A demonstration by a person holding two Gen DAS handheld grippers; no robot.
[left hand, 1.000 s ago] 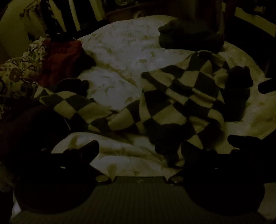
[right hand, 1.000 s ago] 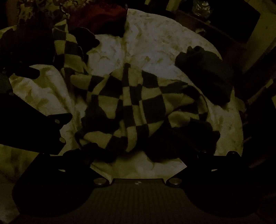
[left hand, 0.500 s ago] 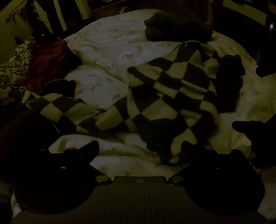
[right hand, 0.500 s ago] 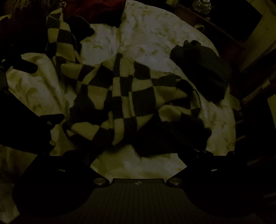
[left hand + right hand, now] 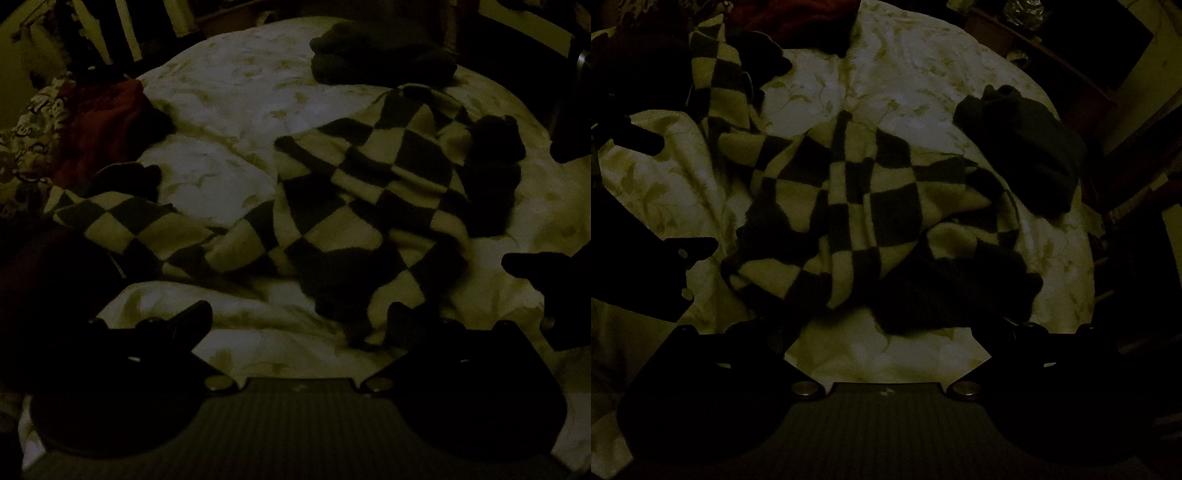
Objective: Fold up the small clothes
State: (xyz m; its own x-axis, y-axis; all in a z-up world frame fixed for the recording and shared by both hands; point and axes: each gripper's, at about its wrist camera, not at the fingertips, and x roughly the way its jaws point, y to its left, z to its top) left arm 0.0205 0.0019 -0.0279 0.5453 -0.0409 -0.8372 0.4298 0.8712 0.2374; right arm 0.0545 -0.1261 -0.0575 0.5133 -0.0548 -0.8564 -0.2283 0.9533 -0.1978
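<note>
A checkered black-and-cream knitted garment (image 5: 369,206) lies crumpled on a pale floral bed sheet (image 5: 229,96), one sleeve stretched to the left (image 5: 122,221). It also shows in the right wrist view (image 5: 849,214), with its dark cuffs (image 5: 953,291) nearest. My left gripper (image 5: 299,317) is open and empty, just short of the garment's near hem. My right gripper (image 5: 886,332) is open and empty at the garment's near edge. The right gripper's fingers (image 5: 532,266) show dark at the right of the left wrist view. The left gripper's fingers (image 5: 683,254) show at the left of the right wrist view.
A dark folded garment (image 5: 380,55) lies at the far side of the bed, also in the right wrist view (image 5: 1027,147). A red cloth (image 5: 99,125) and a patterned fabric (image 5: 29,140) lie at the far left. Dark furniture (image 5: 1071,55) stands beyond the bed. The light is very dim.
Both grippers have shifted slightly over the garment; the views drift a little. The garment has not changed shape. Both grippers stay open.
</note>
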